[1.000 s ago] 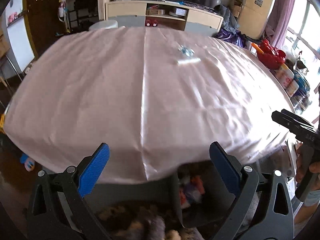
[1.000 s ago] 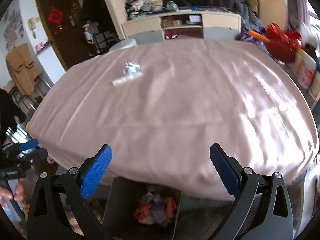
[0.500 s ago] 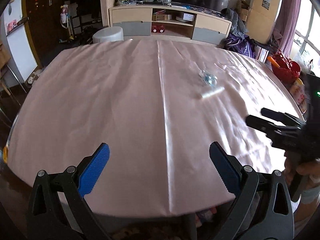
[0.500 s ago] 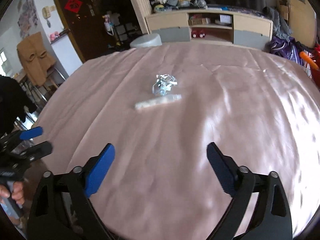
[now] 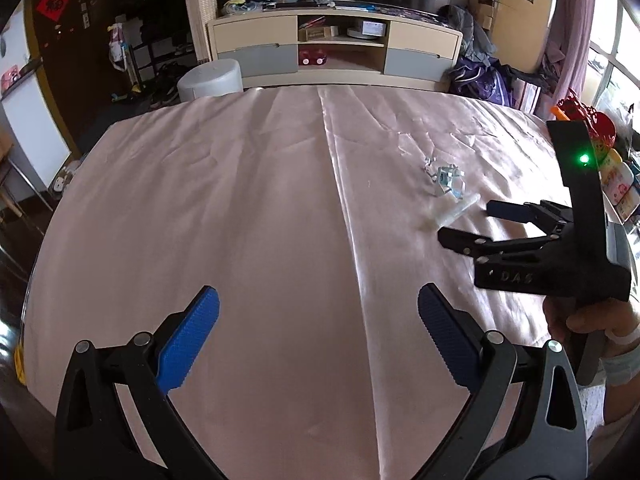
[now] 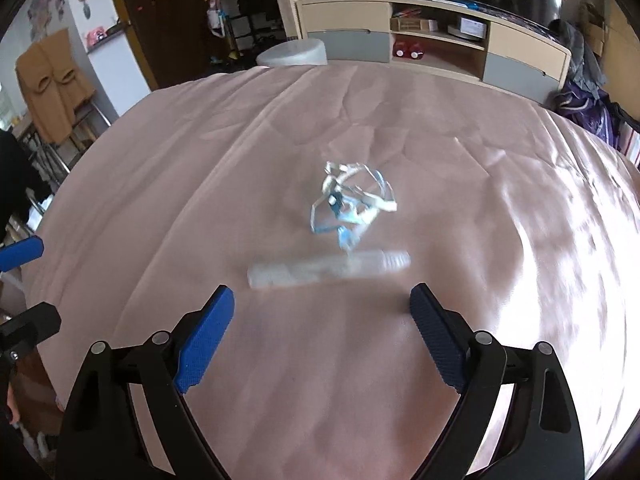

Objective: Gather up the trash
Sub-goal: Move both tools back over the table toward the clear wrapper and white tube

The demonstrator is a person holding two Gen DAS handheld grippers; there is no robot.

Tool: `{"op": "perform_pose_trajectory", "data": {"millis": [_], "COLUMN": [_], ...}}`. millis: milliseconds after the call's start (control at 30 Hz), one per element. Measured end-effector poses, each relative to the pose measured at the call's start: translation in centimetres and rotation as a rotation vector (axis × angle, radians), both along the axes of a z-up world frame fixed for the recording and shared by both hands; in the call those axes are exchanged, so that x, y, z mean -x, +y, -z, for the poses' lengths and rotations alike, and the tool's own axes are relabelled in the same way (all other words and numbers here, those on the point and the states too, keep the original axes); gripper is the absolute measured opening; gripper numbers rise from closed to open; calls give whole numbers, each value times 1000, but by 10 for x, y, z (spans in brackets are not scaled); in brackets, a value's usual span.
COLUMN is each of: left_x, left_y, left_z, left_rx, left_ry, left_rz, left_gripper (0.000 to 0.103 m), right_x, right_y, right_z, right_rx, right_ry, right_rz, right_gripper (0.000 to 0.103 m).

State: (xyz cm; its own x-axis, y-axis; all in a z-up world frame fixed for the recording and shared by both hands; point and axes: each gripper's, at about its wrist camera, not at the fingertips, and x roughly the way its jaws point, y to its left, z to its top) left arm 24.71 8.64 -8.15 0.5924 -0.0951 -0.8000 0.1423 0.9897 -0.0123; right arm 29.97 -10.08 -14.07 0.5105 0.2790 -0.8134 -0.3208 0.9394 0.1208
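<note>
- On the pink-clothed table (image 5: 240, 208), right of the centre crease: two bits of trash lie well in from every edge, a crumpled clear wrapper (image 6: 350, 204) and, just beside it on my side, a pale plastic tube (image 6: 328, 270) lying crosswise.
- Right tool (image 6: 322, 308): fingers spread wide, holding nothing, aimed at the tube, which sits just ahead of the tips and roughly spans the gap. In the left wrist view the right tool (image 5: 468, 222) hangs low over the cloth, tips close to the tube (image 5: 454, 214) and the wrapper (image 5: 446, 178) just beyond.
- Left tool (image 5: 318, 308): fingers wide apart, empty, over bare cloth, well away from both items.
- Step, as I read it: the approach to the first pickup, nothing gripped yet.
- Next move, my judgement: the tube lies across the fingers, so I would turn the wrist to take it across its narrow width, then lower and close.
- Risk: the cloth is slick and wrinkled; the tube may roll, or a fold get pinched.
- Room: open cloth all round; no bin in view.
</note>
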Motion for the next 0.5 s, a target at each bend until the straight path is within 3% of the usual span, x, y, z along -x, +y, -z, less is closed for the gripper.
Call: {"op": "perform_pose_trajectory", "data": {"millis": [133, 300, 500], "left_x": [-11, -26, -48], "left_y": [-2, -9, -21], "left_z": [0, 2, 6], "left_rx": [1, 3, 23], "left_ry": [0, 4, 6], "left_rz": [12, 29, 57], "left_gripper": [94, 94, 94], "right_x": [-3, -8, -5], "right_y": [6, -2, -29], "right_z": [2, -3, -8], "right_rx": [47, 52, 32], "right_ry": [-39, -55, -46], "right_rz": [-16, 0, 11], "right_gripper": [87, 36, 33]}}
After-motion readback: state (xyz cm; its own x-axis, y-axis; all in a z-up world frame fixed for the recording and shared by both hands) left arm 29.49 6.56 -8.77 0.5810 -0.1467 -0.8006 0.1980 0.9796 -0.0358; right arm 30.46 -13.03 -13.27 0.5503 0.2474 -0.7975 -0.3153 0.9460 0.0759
